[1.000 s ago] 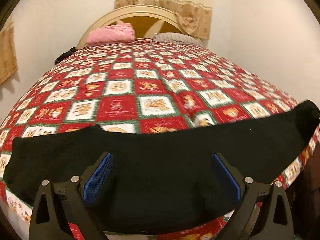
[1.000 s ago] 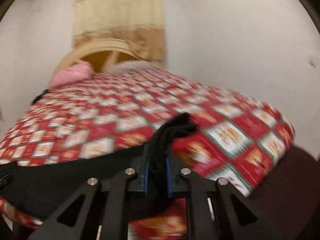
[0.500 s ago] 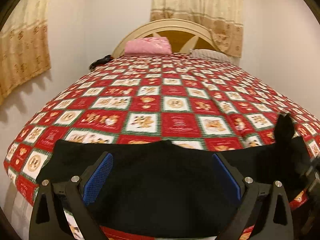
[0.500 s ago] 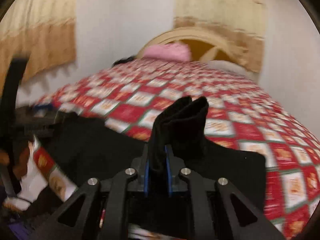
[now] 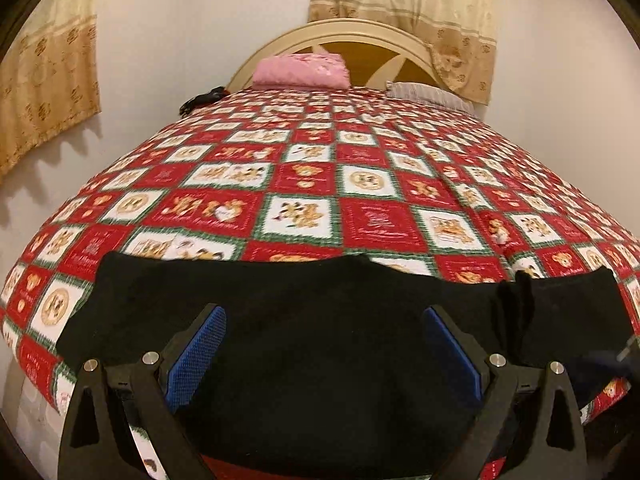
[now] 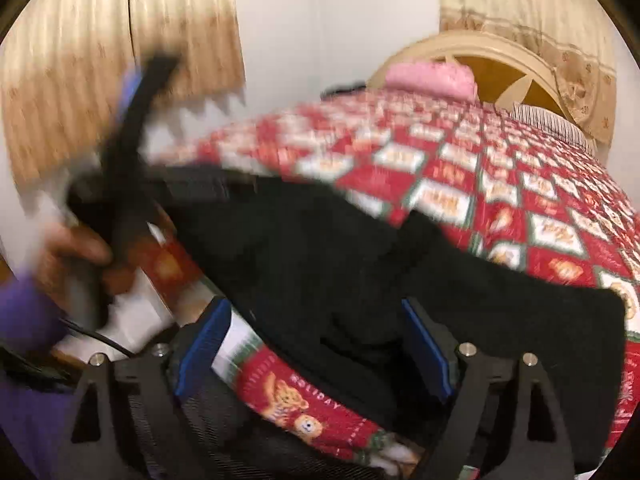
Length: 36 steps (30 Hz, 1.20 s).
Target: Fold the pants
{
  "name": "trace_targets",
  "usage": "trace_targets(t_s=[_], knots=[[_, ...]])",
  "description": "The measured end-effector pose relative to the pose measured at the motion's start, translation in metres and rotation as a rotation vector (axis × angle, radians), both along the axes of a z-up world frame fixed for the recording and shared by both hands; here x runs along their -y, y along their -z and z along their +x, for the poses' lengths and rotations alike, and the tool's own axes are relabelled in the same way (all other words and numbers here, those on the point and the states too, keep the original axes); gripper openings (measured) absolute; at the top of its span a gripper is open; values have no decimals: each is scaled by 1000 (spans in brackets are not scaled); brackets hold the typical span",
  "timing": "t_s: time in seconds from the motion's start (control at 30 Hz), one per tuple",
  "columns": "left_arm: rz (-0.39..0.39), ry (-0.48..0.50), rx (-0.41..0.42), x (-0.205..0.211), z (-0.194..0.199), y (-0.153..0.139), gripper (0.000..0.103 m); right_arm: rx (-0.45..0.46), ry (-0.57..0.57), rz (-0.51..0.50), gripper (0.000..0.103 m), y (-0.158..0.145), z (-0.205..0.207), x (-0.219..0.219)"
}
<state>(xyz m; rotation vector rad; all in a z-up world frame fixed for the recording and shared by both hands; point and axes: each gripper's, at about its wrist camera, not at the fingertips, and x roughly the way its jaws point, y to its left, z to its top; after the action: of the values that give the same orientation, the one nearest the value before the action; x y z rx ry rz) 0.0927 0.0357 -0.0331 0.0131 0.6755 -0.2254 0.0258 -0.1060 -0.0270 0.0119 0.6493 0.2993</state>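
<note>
Both grippers hang over the near edge of the bed [image 5: 312, 184], where the black pants [image 5: 320, 320] lie lengthwise left to right. The left gripper [image 5: 326, 350] has its jaws wide and empty over the pants' middle. The right gripper [image 6: 316, 346] is nearer the folded-over end; its jaws are opening, with cloth between them but unpinched.

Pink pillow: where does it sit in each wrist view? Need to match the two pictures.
Left wrist: pink pillow top centre, against the cream headboard, at the bed's far end.
Right wrist: pink pillow upper right of centre, blurred, left of the same headboard.
Shared landmark: the black pants along the near edge of the bed.
</note>
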Motion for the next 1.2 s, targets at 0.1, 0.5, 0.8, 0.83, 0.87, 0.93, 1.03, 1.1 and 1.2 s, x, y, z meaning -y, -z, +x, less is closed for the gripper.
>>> trace_targets(t_s=[0.1, 0.5, 0.8, 0.83, 0.87, 0.93, 1.03, 1.1, 1.2], knots=[[11, 53, 32, 15, -2, -7, 99, 46, 103, 42, 50, -25, -4, 38], [49, 332, 57, 148, -9, -18, 99, -138, 549, -62, 24, 5, 36, 157], [85, 253, -139, 157, 7, 37, 99, -196, 593, -98, 24, 19, 52, 162], [94, 247, -131, 156, 5, 36, 99, -200, 596, -110, 24, 20, 55, 161], [109, 244, -127, 155, 3, 36, 99, -204, 601, -118, 24, 22, 58, 160], [109, 242, -125, 151, 0, 37, 99, -204, 608, -122, 24, 23, 62, 160], [108, 243, -130, 146, -6, 35, 99, -181, 602, -113, 24, 18, 60, 160], [113, 240, -117, 141, -11, 32, 99, -135, 589, -117, 24, 8, 49, 156], [116, 236, -120, 138, -11, 34, 99, -86, 604, -194, 27, -4, 37, 146]])
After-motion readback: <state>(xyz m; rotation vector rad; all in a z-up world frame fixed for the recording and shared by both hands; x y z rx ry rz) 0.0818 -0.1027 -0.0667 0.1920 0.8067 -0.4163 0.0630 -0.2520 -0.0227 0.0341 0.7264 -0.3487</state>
